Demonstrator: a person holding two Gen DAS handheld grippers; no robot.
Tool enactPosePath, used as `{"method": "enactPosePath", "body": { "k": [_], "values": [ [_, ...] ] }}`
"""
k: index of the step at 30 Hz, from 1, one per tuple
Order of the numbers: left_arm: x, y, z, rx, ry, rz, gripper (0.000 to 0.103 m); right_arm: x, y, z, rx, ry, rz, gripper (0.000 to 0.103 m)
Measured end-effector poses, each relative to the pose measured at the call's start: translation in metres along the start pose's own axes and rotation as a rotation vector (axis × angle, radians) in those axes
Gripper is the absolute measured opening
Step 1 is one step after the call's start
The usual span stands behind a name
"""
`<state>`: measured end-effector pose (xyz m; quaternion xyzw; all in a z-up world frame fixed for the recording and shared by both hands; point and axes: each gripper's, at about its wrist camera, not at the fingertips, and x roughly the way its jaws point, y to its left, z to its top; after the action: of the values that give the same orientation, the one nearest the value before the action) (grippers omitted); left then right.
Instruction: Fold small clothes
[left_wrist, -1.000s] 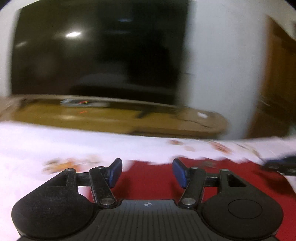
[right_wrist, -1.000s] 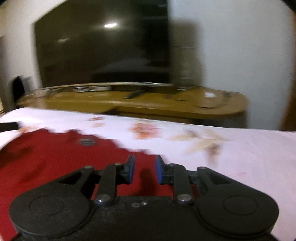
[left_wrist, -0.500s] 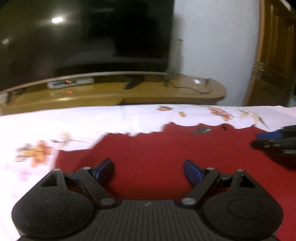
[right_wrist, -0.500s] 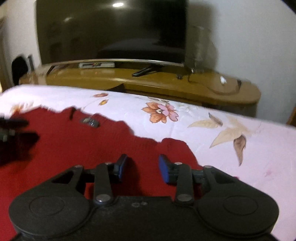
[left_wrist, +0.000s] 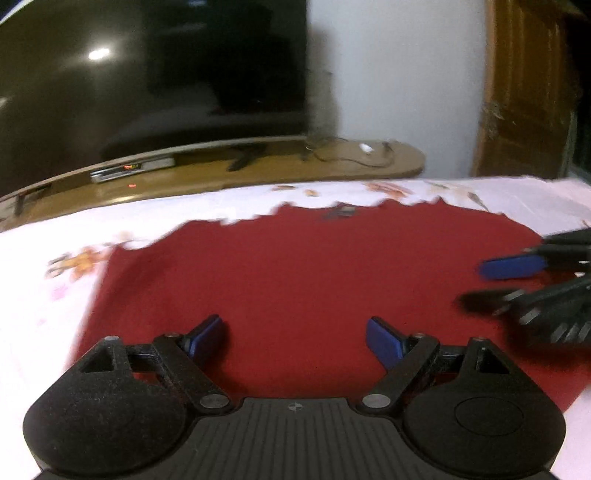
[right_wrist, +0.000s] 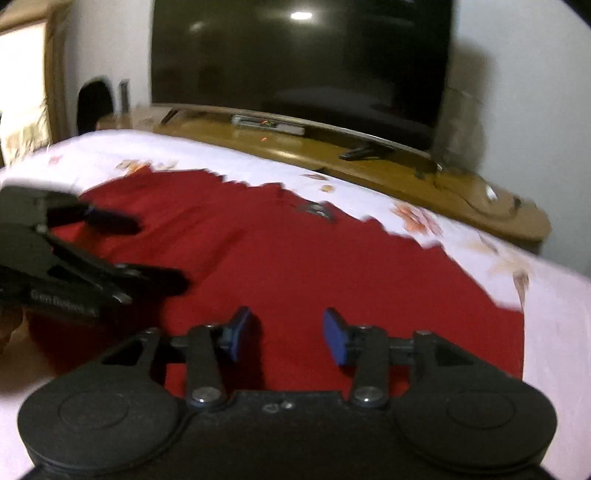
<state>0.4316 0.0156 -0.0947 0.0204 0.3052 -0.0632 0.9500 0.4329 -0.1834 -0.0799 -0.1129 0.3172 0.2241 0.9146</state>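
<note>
Over the flat dark-red knit garment on the flowered white bedsheet, the left tool is standing wide apart and the right tool is opening, both empty — each should be pinching a near edge evenly.

Dim, warm indoor light; a ceiling lamp glares off the dark television; motion blur smears everything, and fisheye distortion bends the edges.

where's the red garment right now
The flat red cloth garment lies spread on the white floral bedsheet, under both tools in both wrist views, in front of the wooden TV bench.
</note>
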Motion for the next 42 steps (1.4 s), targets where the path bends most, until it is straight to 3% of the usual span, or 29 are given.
{"method": "enactPosePath", "body": {
  "k": [5, 8, 10, 12, 15, 16, 18, 19, 24, 28, 32, 37, 42],
  "values": [
    [-0.024, 0.055, -0.017, -0.075, 0.014, 0.047, 0.084, -0.030, -0.056, -0.024, 0.088, 0.019, -0.155, 0.045],
    [-0.027, 0.062, -0.017, -0.112, 0.023, 0.043, 0.084, -0.044, -0.076, -0.033, 0.148, 0.031, -0.162, 0.045],
    [-0.035, 0.055, -0.012, -0.142, 0.006, 0.065, 0.084, -0.053, -0.068, -0.027, 0.152, 0.025, -0.186, 0.043],
    [-0.046, 0.048, -0.012, -0.154, -0.031, 0.040, 0.084, -0.072, -0.053, -0.023, 0.166, -0.038, -0.157, 0.044],
    [-0.038, 0.038, -0.023, -0.106, 0.025, 0.051, 0.085, -0.090, -0.028, -0.026, 0.146, -0.073, -0.124, 0.045],
    [-0.030, 0.037, -0.025, -0.086, 0.062, 0.073, 0.085, -0.090, -0.021, -0.032, 0.130, -0.066, -0.106, 0.045],
    [-0.031, 0.035, -0.033, -0.032, 0.051, 0.097, 0.087, -0.077, -0.012, -0.045, 0.082, 0.013, -0.138, 0.045],
    [-0.034, 0.037, -0.035, -0.045, 0.059, 0.102, 0.087, -0.068, -0.015, -0.051, 0.082, 0.072, -0.167, 0.045],
    [-0.067, 0.052, -0.046, -0.100, 0.065, 0.167, 0.087, -0.091, -0.031, -0.060, 0.182, 0.042, -0.168, 0.045],
    [-0.099, 0.075, -0.071, -0.244, 0.092, 0.248, 0.087, -0.116, -0.032, -0.068, 0.229, 0.013, -0.152, 0.045],
    [-0.114, 0.090, -0.091, -0.434, 0.067, 0.147, 0.086, -0.127, -0.032, -0.078, 0.292, 0.005, -0.131, 0.046],
    [-0.109, 0.100, -0.094, -0.617, 0.041, -0.004, 0.084, -0.125, -0.029, -0.080, 0.368, -0.010, -0.118, 0.046],
    [-0.103, 0.102, -0.106, -0.777, 0.010, -0.094, 0.082, -0.120, -0.021, -0.072, 0.387, -0.018, -0.102, 0.046]
  ]
}}
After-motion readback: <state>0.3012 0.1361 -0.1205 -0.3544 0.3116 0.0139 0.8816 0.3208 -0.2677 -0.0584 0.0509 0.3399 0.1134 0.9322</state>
